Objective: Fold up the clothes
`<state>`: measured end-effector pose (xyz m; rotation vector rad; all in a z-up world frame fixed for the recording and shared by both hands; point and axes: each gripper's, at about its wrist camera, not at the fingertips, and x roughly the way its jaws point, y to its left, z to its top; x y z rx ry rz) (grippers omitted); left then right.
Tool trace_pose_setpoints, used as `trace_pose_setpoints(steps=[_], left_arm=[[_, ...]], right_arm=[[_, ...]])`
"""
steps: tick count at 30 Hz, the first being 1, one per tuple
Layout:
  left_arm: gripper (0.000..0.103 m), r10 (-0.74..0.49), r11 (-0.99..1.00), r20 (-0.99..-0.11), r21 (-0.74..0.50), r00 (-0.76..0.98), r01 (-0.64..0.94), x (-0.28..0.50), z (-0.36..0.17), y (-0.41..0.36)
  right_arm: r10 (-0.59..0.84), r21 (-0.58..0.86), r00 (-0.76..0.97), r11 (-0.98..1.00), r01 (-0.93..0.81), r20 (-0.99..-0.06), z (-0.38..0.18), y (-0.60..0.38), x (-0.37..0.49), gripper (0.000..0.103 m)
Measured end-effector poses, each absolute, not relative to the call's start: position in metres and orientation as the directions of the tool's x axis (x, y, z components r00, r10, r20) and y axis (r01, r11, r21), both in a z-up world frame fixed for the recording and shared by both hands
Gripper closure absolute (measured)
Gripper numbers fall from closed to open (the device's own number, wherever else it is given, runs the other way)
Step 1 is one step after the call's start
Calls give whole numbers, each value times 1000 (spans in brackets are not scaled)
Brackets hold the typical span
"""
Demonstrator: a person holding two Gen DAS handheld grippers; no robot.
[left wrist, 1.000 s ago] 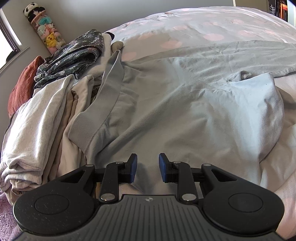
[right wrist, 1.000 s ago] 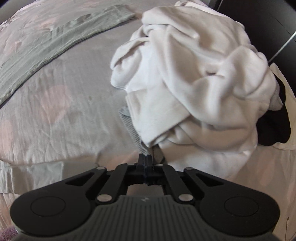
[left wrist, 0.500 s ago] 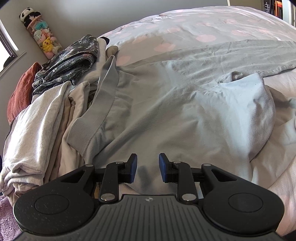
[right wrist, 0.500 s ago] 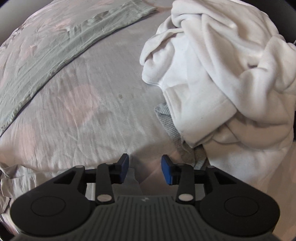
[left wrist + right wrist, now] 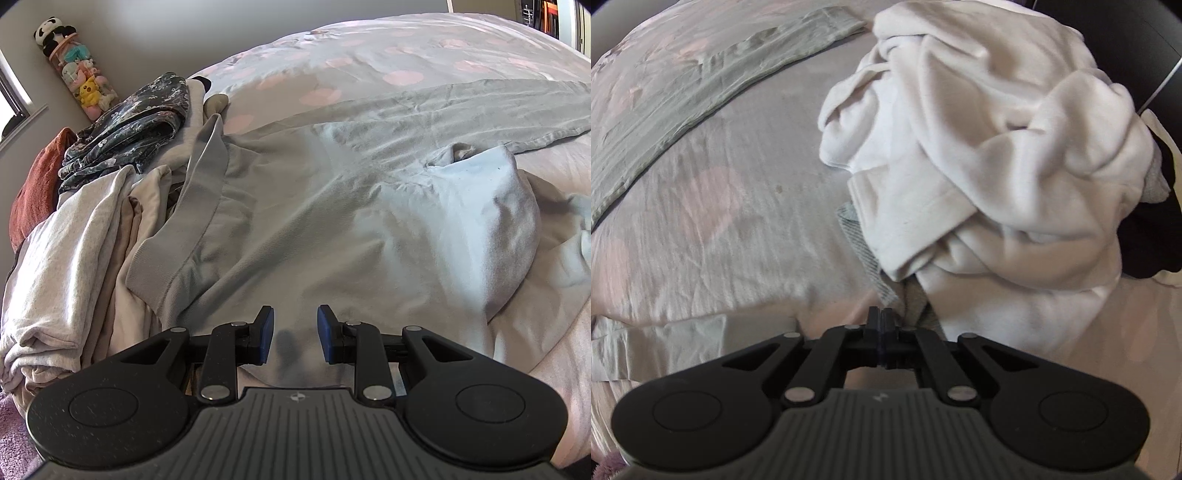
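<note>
A grey sweatshirt [image 5: 332, 206] lies spread on the bed, its ribbed hem [image 5: 192, 206] resting against a stack of clothes on the left. My left gripper [image 5: 293, 328] hovers open over the sweatshirt's near edge with nothing between its blue pads. In the right wrist view a crumpled white garment [image 5: 990, 147] is heaped on the bed, and a grey knit piece [image 5: 864, 254] pokes out from under it. My right gripper [image 5: 882, 314] is shut, its tips right at the end of that knit piece. I cannot tell whether any cloth is pinched.
Pale folded garments [image 5: 74, 258], a dark floral garment [image 5: 140, 122] and a rust-red cloth [image 5: 40, 177] pile up at left. A tube of plush toys [image 5: 74, 74] stands by the wall. A grey-green cloth strip [image 5: 701, 81] crosses the dotted bedcover [image 5: 720, 221]. A black garment [image 5: 1152, 243] lies far right.
My right gripper was shut, opened half a second ago, and is shut again near the grey knit piece. The left gripper stays open and has barely shifted.
</note>
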<state>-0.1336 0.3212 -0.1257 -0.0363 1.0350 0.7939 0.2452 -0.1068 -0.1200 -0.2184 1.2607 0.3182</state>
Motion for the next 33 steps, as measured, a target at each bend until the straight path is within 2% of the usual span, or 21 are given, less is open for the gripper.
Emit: trace_pose_setpoints(steps=[3,6,7,8,11,15,17,19,26,33], left_arm=[[79,567,732,-780,331,265,-595,-131,-127,319],[79,567,733,-781,334,261,-592,-131,-128,318],[79,567,733,-782,336,259,-592,-130,-128,318],[79,568,733,-782,337,258,-591,-130,-128,318],[79,569,733,-782,340,256,-590,-131,-127,318],[78,571,728,-782,342,249,-594,-133,-127,319],[78,572,726,-782,343,247,-596,-135,-127,320],[78,572,726,-782,343,246,-597,-134,-128,320],[78,567,731,-785,341,249,-591,-132,-129,316],[78,559,743,-789,342,253,-575,-132,-130,309]], right_arm=[[188,100,240,936,-339,-952,-115,-116,247,100],[266,194,182,921,-338,-947,-113,-117,247,84],[278,210,170,919,-334,-945,-113,-116,246,68],[291,227,157,916,-331,-944,-113,-114,246,64],[330,284,86,898,-335,-940,-121,-107,244,59],[317,280,29,874,-397,-948,-130,-85,236,62],[297,247,55,870,-427,-953,-125,-79,232,88],[327,261,91,868,-422,-940,-113,-77,231,92],[501,384,64,734,-560,-863,-76,-16,192,93],[532,438,-89,578,-688,-842,-104,65,127,96]])
